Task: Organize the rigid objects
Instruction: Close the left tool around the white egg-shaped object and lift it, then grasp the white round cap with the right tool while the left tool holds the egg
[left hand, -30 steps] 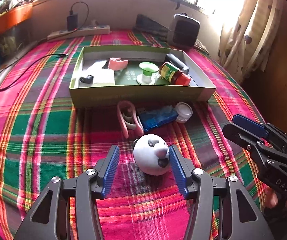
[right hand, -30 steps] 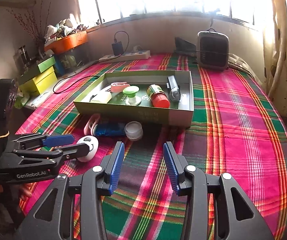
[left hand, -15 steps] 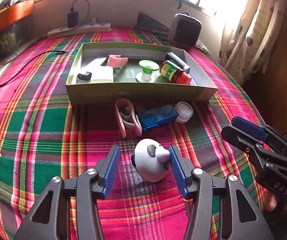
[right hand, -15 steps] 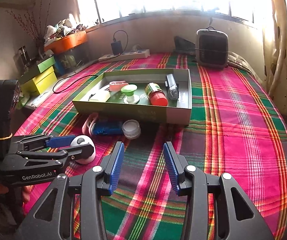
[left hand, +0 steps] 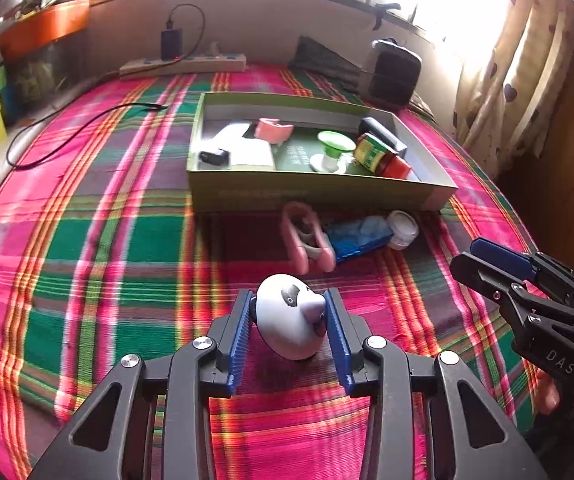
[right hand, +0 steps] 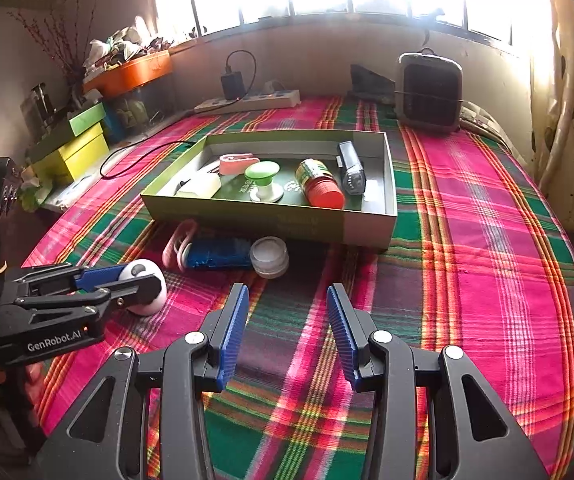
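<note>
A white panda-faced toy (left hand: 287, 324) sits on the plaid cloth between the blue pads of my left gripper (left hand: 289, 296). Its jaws are closing and both pads touch the toy's sides. From the right wrist view the same toy (right hand: 145, 280) shows at the left gripper's (right hand: 127, 276) tip. My right gripper (right hand: 285, 300) hovers open over bare cloth with nothing between its fingers. A green box (left hand: 319, 196) farther back holds a pink clip, a green-topped piece, a red-capped jar (left hand: 383, 156) and a black item. Before the box lie a pink clip (left hand: 307, 240), a blue pack (left hand: 359, 236) and a small white jar (left hand: 403, 230).
A power strip (left hand: 183, 65) with a charger and a dark heater (left hand: 393, 76) stand by the far wall. A black cable (left hand: 67, 132) runs across the cloth at the left. Yellow and green boxes (right hand: 75, 148) stack at the left edge; a curtain (right hand: 567, 120) hangs at the right.
My left gripper's jaws have narrowed from wide apart to touching the panda toy on both sides, and the toy has tilted. The right gripper has stayed where it was.
</note>
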Tool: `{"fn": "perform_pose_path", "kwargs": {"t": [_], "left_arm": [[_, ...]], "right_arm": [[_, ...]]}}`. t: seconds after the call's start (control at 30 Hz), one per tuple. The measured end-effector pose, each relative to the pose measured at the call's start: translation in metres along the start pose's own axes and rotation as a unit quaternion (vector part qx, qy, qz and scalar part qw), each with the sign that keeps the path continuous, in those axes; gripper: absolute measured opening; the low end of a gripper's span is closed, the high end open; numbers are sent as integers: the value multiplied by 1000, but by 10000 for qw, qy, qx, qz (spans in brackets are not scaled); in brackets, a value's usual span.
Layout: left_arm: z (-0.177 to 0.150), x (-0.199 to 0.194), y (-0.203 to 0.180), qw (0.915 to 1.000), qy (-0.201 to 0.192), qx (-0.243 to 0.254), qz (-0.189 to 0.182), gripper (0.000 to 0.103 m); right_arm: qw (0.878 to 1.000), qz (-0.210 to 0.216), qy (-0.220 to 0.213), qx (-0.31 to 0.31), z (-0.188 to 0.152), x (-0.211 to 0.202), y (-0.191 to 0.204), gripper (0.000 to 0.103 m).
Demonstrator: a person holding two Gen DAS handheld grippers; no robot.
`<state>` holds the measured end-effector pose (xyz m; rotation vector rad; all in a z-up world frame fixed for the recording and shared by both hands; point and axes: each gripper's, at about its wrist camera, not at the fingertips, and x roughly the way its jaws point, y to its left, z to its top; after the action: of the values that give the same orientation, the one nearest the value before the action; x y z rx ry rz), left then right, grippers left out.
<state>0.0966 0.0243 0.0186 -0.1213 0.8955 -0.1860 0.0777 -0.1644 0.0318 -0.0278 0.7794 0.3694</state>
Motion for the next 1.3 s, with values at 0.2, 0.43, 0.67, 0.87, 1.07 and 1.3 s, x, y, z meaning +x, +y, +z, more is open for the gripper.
{"fn": "perform_pose_path", "kwargs": {"t": [0.2, 0.43, 0.67, 0.87, 1.07, 1.3], "left_arm": [[0, -2, 16, 9999, -61, -131, 39, 35], [0, -4, 30, 9997, -118, -186, 132, 35], [1, -1, 38, 9996, -111, -241, 65, 36], [2, 1, 36, 9998, -92, -172, 84, 36], [2, 3, 37, 9998, -107, -145, 76, 36], [2, 3, 36, 9998, -147, -135, 94, 36]], "right_arm": [[10000, -18, 88, -8, 3, 8, 7, 42], [9996, -163, 199, 68, 12, 23, 11, 42], [9988, -343, 337, -41, 22, 37, 15, 42], [9980, -437, 445, -74, 25, 47, 15, 42], [9976, -494, 483, 45, 27, 52, 11, 42], [9967, -587, 564, 72, 26, 57, 8, 42]]}}
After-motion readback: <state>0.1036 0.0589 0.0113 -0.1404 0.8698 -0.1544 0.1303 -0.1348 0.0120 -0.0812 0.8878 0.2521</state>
